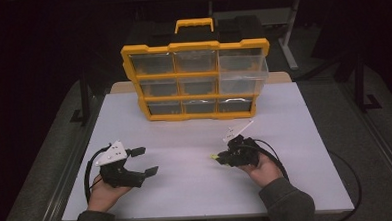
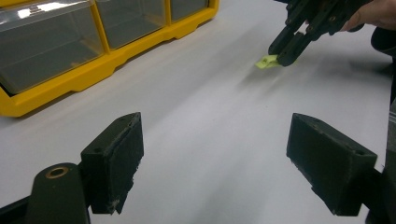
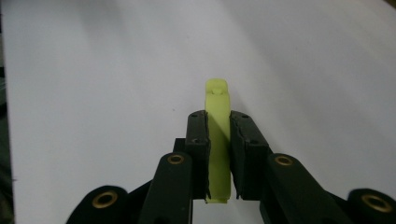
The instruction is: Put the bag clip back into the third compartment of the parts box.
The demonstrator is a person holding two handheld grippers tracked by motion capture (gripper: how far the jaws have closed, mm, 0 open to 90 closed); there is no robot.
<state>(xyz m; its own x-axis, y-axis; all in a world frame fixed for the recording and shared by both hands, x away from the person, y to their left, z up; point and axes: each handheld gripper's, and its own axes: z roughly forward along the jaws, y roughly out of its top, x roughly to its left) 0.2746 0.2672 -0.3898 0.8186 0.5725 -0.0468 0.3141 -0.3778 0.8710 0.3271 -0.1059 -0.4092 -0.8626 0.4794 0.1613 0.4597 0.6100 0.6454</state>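
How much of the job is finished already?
Done: the right tongs have clamped the little yellow-green clip, low over the white table. In hand: that clip; the left tongs wait open. Left, probably: putting it into a drawer of the yellow box, where one right-hand drawer sticks out.

L gripper (image 1: 145, 161) rested low in the person's left hand (image 1: 103, 188), jaws spread wide, nothing betw. them. R gripper (image 1: 219, 158), in right hand (image 1: 261, 170), angled down w/ jaws clamped tight.
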